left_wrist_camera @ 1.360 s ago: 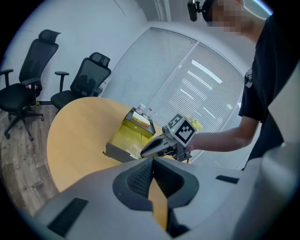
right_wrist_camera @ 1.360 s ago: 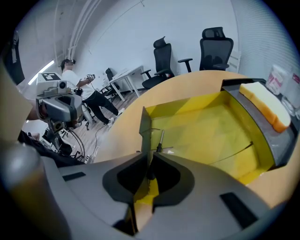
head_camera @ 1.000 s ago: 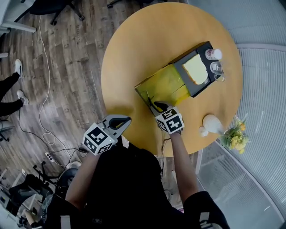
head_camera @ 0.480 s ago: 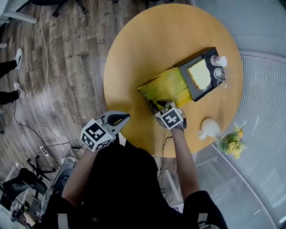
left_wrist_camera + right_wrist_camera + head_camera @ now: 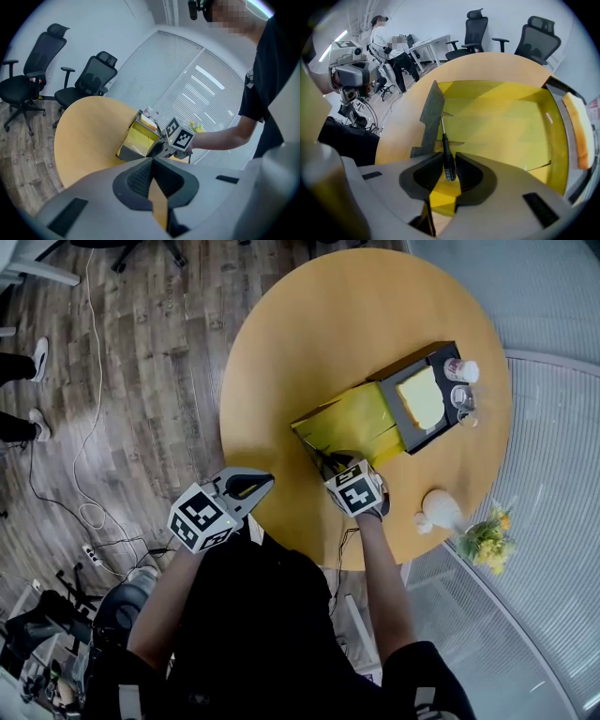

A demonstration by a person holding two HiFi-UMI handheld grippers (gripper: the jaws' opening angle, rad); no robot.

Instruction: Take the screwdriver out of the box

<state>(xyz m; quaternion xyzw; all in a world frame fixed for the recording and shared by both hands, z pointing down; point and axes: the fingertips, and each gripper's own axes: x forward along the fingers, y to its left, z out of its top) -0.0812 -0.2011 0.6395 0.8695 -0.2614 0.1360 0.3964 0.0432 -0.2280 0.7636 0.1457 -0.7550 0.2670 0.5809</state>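
Observation:
The open yellow-lined box [image 5: 352, 418] lies on the round wooden table [image 5: 281, 352]. My right gripper [image 5: 330, 463] points steeply down at the box's near corner. In the right gripper view the screwdriver [image 5: 448, 166] has its black handle between the pads of that gripper [image 5: 449, 171], and the metal shaft runs up along a grey cardboard flap [image 5: 431, 117]. The jaws are closing and the pads sit against the handle on both sides. My left gripper [image 5: 258, 486] hangs shut and empty at the table's near edge, apart from the box [image 5: 136, 140].
A black lid with a pale foam pad [image 5: 422, 397] lies beside the box, with small cups [image 5: 461, 371] at its far end. A white vase [image 5: 441, 507] and yellow flowers [image 5: 487, 538] stand at the right rim. Office chairs [image 5: 89, 79] stand beyond the table.
The right gripper has tipped more steeply over the box's near corner and shifted slightly right. The left gripper stays in place by the table edge.

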